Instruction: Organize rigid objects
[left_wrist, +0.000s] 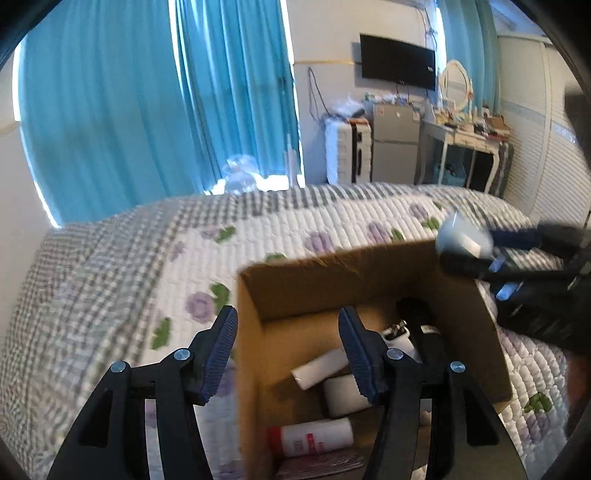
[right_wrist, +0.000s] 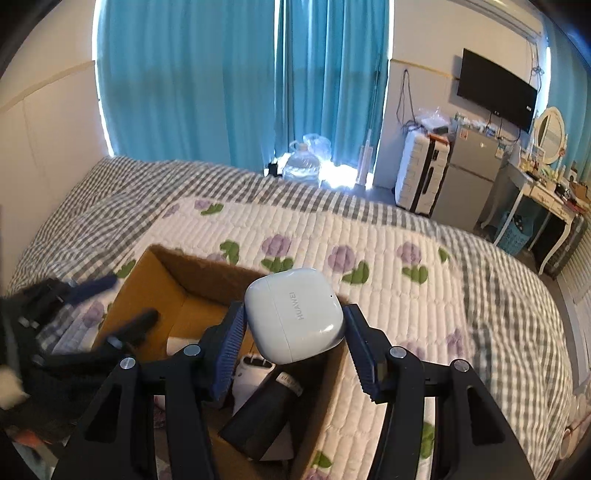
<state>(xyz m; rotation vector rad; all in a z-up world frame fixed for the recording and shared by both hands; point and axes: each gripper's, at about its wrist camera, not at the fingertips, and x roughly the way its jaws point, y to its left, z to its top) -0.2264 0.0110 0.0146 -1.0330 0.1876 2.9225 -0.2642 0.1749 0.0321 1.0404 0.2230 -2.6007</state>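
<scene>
Several items already lie in the cardboard box, lower centre. Your right gripper clasps the earbud case above it; your left gripper is spread, empty.

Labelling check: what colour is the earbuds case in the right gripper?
White glossy rounded earbuds case; clearest in the right wrist view.

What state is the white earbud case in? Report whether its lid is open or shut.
Shut. The earbud case shows one smooth closed shell with no lid raised, held between the right tool's pads above the cardboard box.
</scene>
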